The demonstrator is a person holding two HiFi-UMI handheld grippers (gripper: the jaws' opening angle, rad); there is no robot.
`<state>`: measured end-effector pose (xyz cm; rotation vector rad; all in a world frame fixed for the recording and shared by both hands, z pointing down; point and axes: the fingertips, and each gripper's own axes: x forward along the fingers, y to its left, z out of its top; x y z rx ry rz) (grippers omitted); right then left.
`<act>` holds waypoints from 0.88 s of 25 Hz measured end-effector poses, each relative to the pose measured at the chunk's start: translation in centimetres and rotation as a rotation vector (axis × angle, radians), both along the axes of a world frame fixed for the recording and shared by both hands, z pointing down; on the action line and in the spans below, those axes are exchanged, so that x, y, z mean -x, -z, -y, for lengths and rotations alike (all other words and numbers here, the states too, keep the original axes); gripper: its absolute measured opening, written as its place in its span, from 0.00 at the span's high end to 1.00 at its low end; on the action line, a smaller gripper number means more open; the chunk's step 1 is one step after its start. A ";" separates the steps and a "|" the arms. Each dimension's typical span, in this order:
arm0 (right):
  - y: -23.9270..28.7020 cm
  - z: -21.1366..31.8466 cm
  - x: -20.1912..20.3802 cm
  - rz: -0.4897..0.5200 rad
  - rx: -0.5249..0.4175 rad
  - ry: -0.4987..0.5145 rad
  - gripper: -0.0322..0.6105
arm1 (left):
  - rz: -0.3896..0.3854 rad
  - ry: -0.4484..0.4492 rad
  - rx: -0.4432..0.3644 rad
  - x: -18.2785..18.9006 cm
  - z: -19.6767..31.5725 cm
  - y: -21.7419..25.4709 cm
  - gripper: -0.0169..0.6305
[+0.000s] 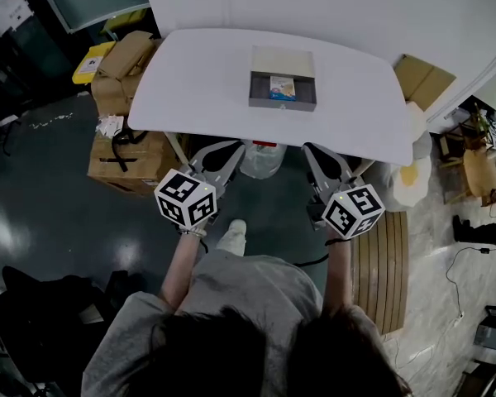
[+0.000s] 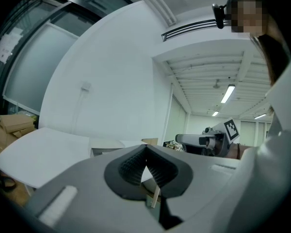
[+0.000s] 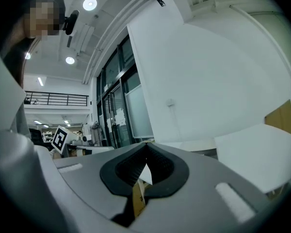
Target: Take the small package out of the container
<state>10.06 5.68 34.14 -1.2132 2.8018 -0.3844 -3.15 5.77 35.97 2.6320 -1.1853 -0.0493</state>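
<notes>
left gripper (image 1: 229,148) and right gripper (image 1: 316,150), fingers closed empty, at front edge of table (image 1: 198,81)

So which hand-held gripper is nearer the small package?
Right. Both are short of the table: right hand-held gripper just right of the small package, left hand-held gripper further left.

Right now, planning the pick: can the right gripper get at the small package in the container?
Probably yes: the container is open-topped, nothing covers the small package, and nothing stands between. The shut right gripper must open first.
</notes>
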 end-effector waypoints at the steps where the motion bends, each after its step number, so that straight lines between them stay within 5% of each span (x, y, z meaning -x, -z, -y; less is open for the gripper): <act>1: 0.0 0.5 0.3 0.001 0.000 0.002 0.93 | 0.000 -0.004 0.001 0.2 0.6 -0.1 0.98; 22: -0.8 9.1 3.2 0.009 0.025 -0.102 0.93 | -0.021 -0.136 0.022 2.2 10.7 -0.9 0.98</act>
